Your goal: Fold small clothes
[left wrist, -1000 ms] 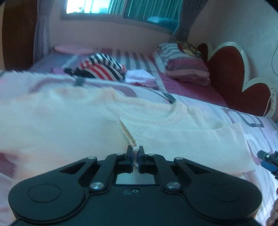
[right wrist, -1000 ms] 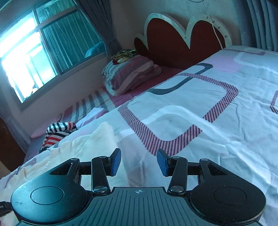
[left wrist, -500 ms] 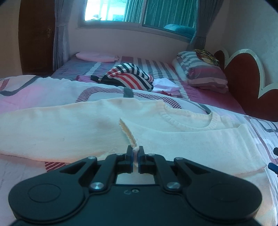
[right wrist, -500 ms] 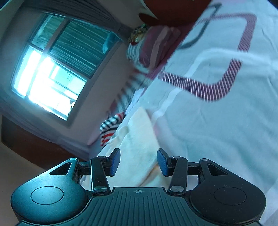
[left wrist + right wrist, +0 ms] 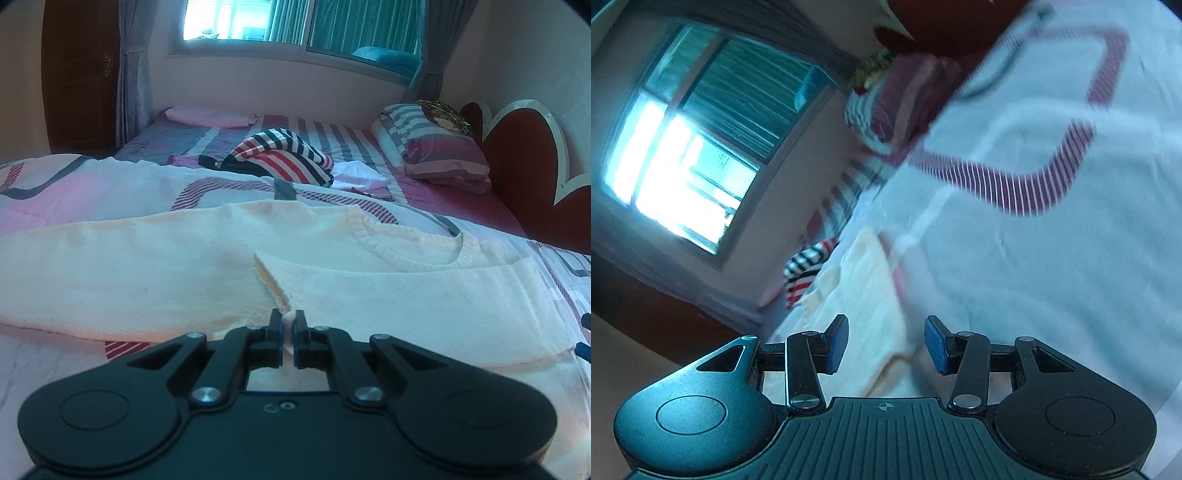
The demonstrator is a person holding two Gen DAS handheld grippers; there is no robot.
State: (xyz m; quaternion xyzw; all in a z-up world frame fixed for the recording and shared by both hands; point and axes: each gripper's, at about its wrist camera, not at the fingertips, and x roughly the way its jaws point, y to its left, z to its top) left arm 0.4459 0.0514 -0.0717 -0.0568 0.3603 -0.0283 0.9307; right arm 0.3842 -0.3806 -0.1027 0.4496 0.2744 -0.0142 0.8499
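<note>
We have the cream knit sweater lying flat on the patterned bedspread, neckline toward the headboard; one sleeve is folded across the chest, and our left claw is clamped on that sleeve's cuff, a sliver of knit showing between the closed jaws; our right claw stands open with nothing between its blue pads, tilted over the sweater's outer edge in a blurred, rolled view; we judge the step in hand to be the sleeve fold, with the cuff brought over the body and ready to be laid down; the next move, as we read it, calls for the left claw to release the cuff flat on the chest without dragging it, and for the right claw to take hold of the near edge so the side can be folded inward; beyond the sweater a striped garment waits near the pillows.
</note>
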